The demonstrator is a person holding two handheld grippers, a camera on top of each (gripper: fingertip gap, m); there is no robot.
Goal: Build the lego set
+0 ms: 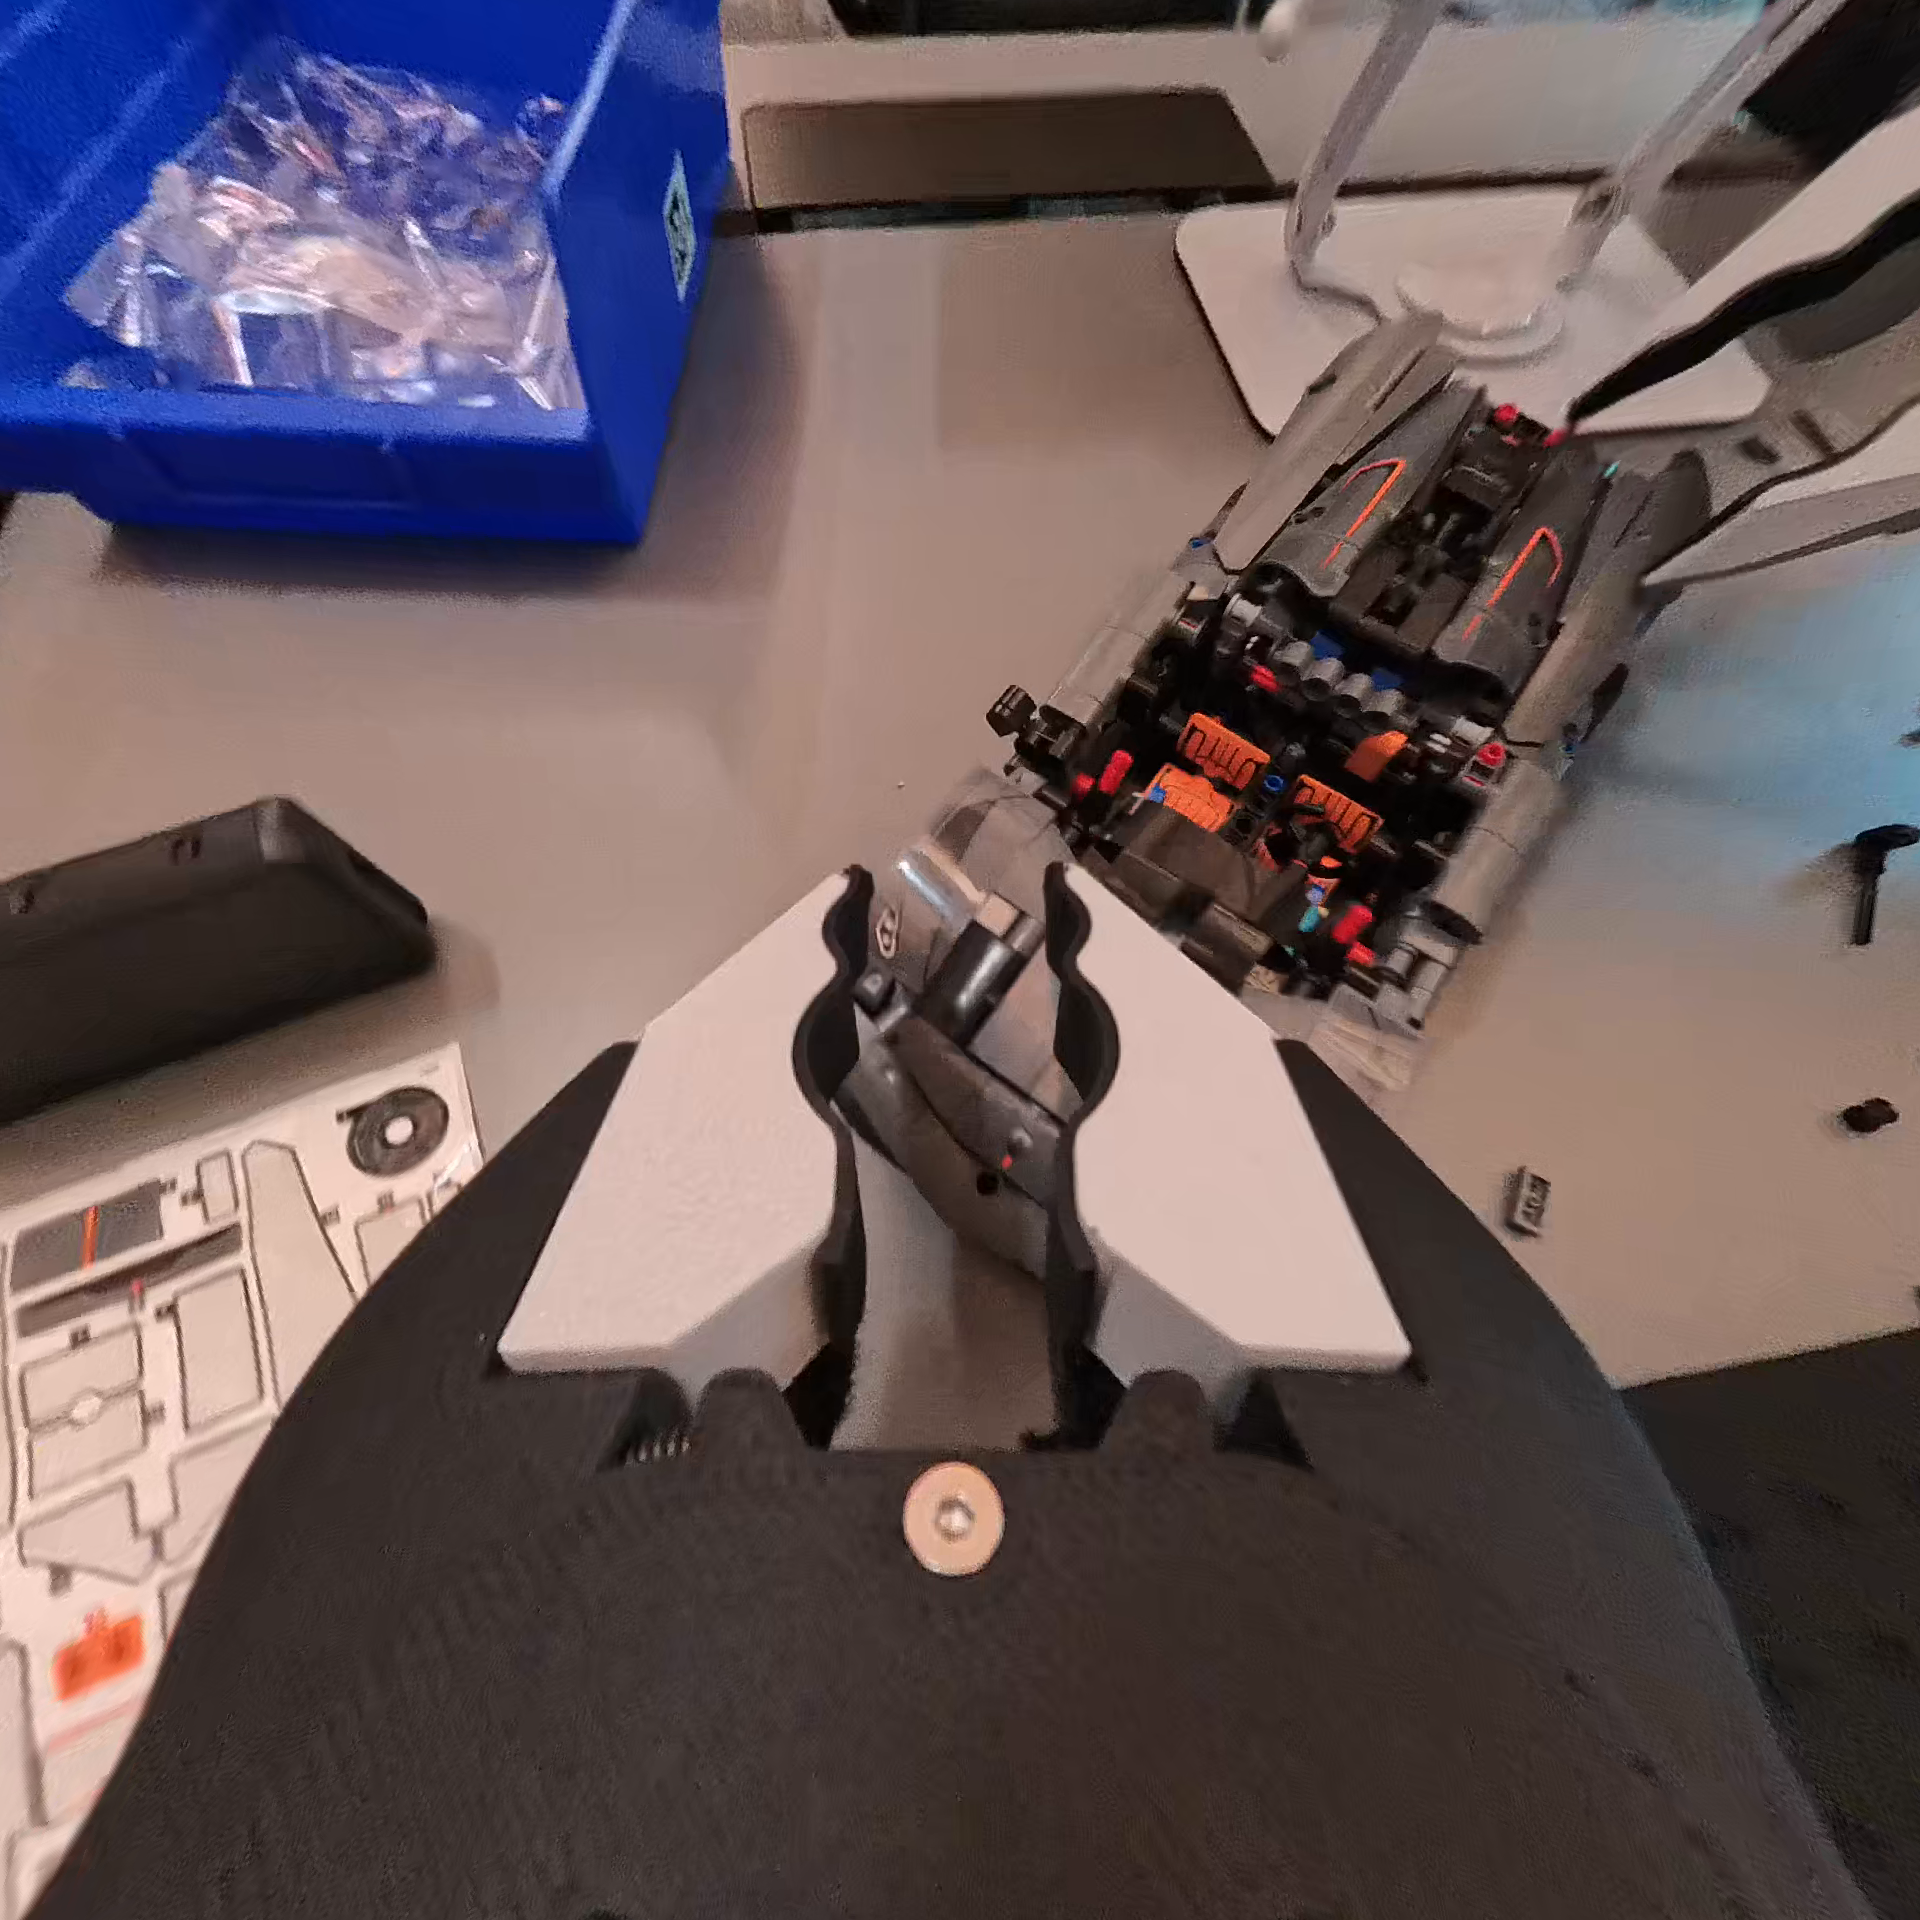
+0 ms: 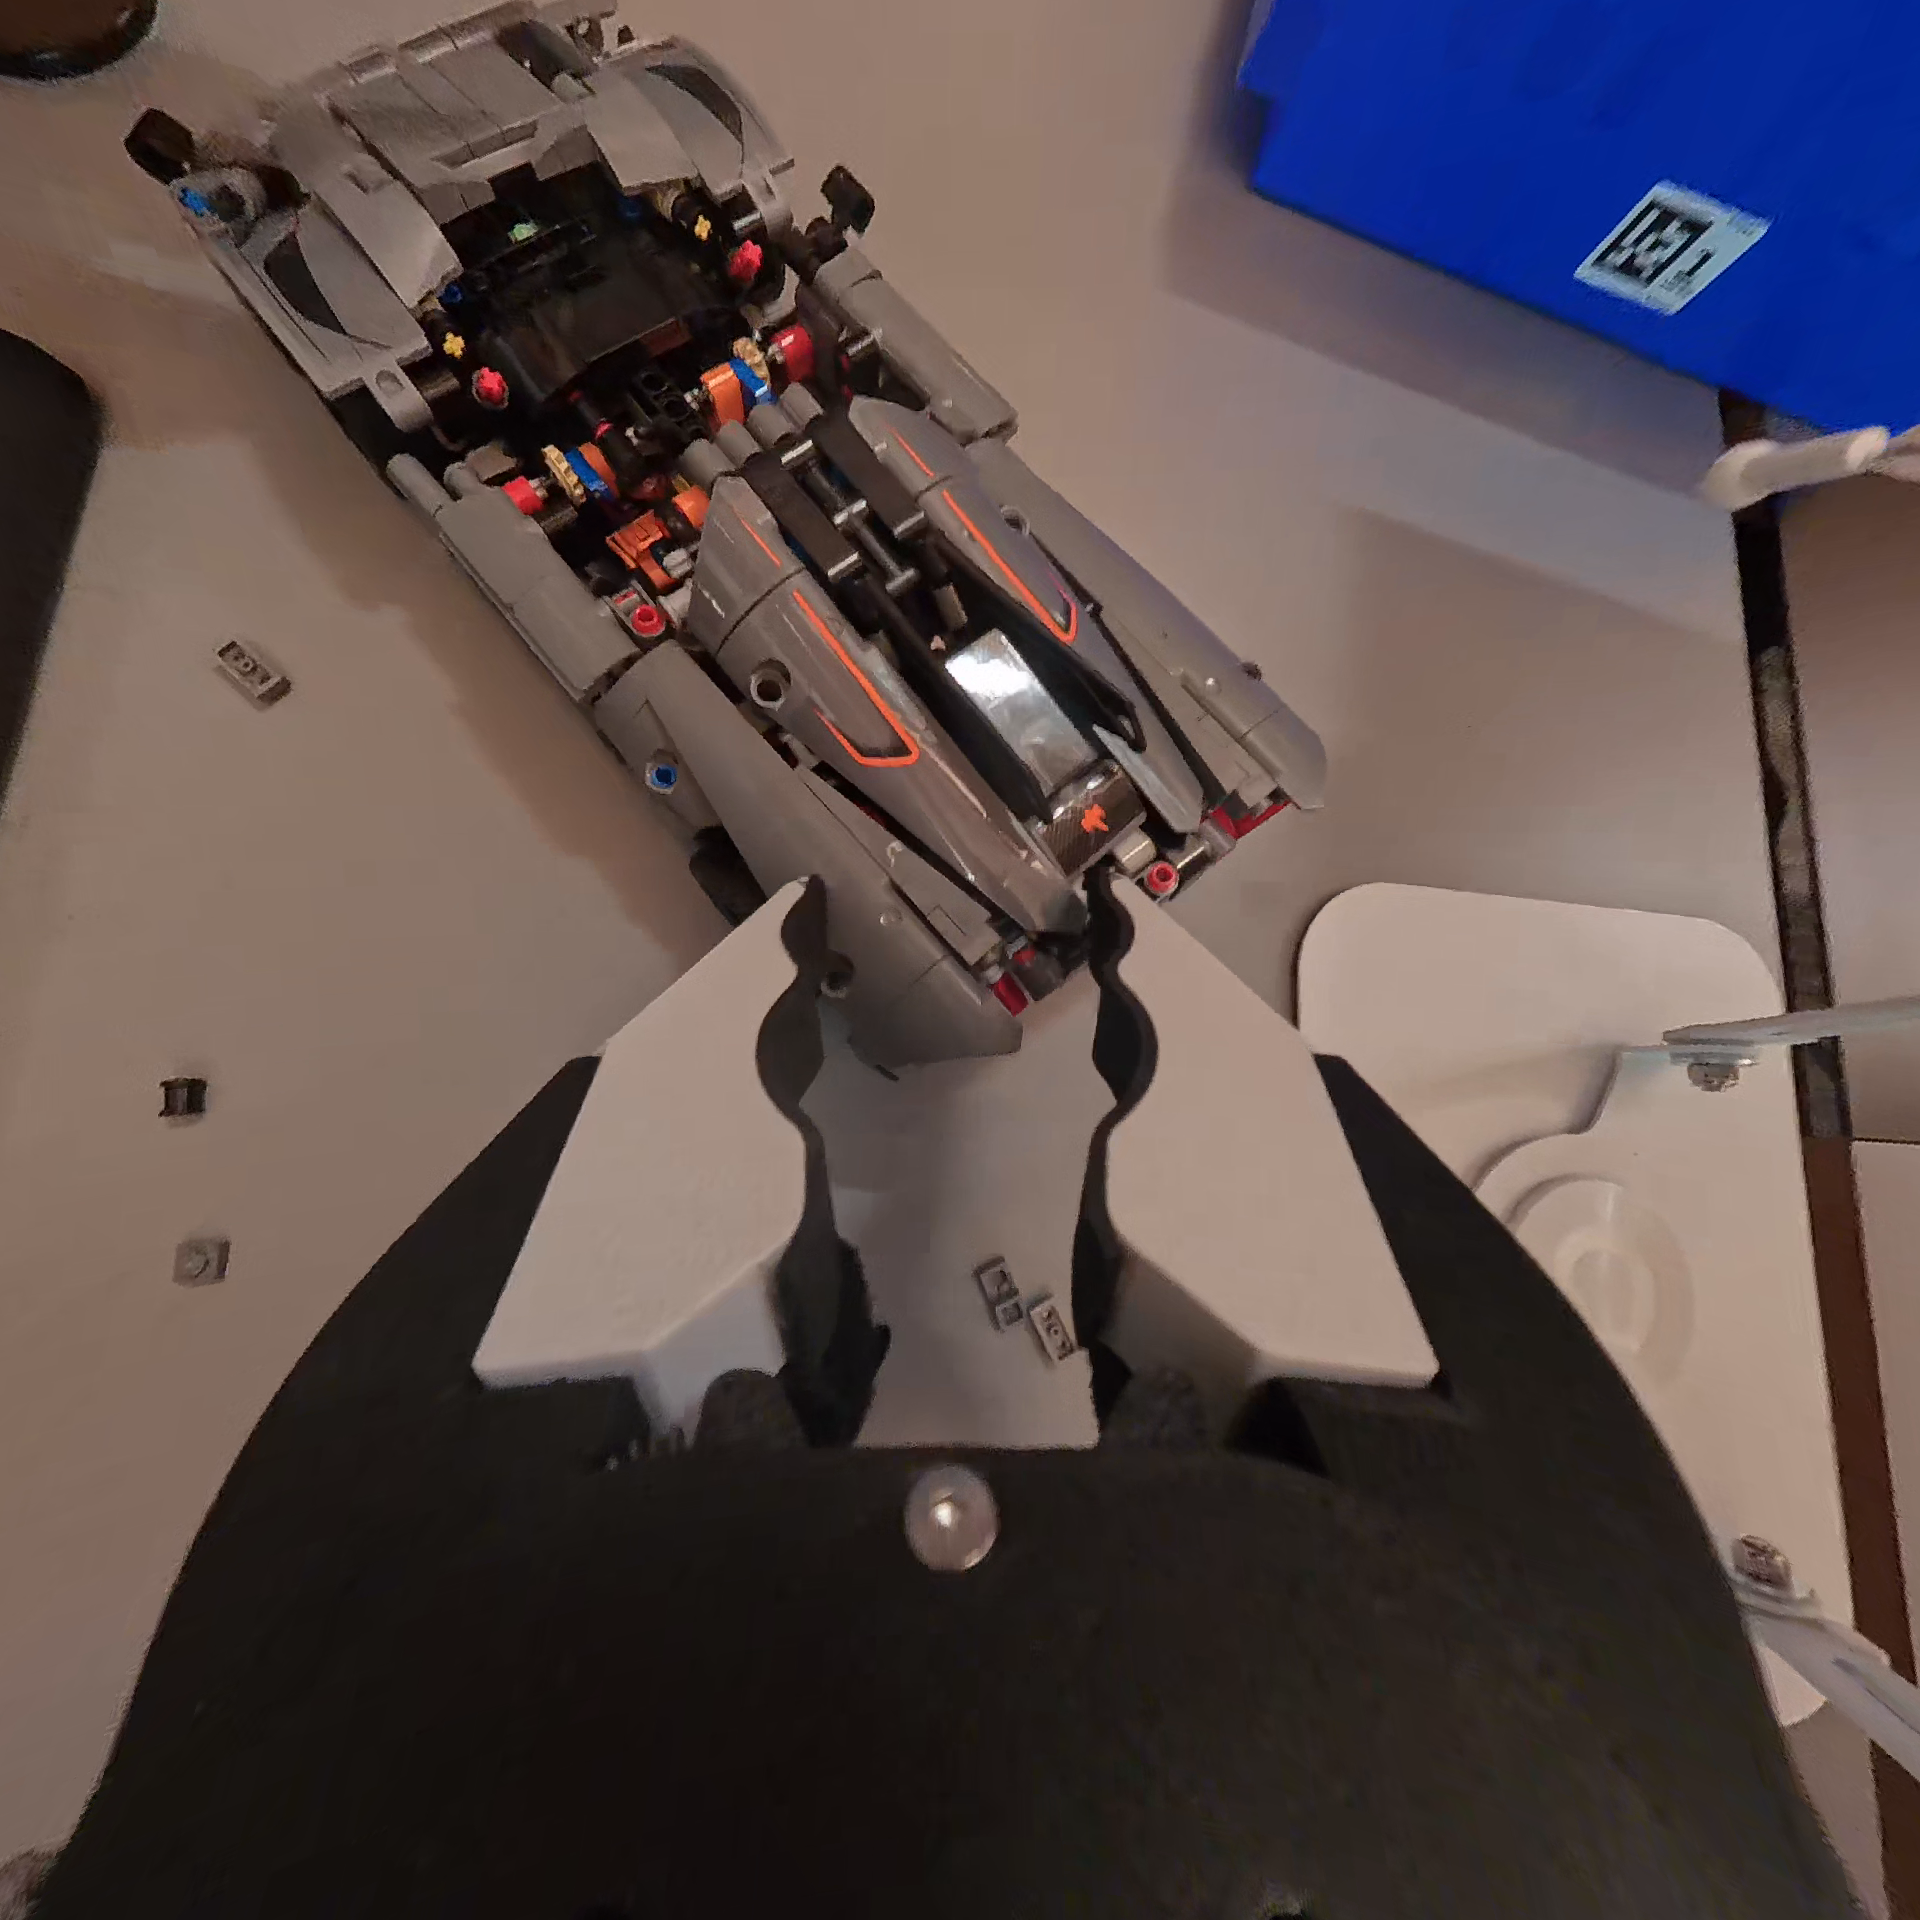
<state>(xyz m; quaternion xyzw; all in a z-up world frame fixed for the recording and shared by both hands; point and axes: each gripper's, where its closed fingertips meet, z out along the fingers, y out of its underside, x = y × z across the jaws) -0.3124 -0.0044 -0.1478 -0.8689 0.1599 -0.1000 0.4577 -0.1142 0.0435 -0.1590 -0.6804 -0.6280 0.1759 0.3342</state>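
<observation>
The grey and black lego car (image 1: 1351, 707) with orange stripes lies on the table, cabin open and coloured pins showing. My left gripper (image 1: 956, 894) is shut on a dark grey lego panel assembly (image 1: 966, 1049) with a shiny sticker and holds it just in front of the car's nose. In the right wrist view the car (image 2: 727, 540) stretches away from my right gripper (image 2: 956, 899). The right gripper's jaws straddle a rear fin and are closed on the car's tail. The right gripper also shows in the left wrist view (image 1: 1600, 457) at the car's far end.
A blue bin (image 1: 623, 312) with clear bags stands at the back left. A black tray (image 1: 187, 935) and a sticker sheet (image 1: 156, 1299) lie at the left. A white stand base (image 2: 1507, 1039) is beside the car's tail. Small loose pieces (image 2: 255, 670) (image 1: 1527, 1195) lie on the table. The left gripper's tips are roughly 20 cm from the right gripper's.
</observation>
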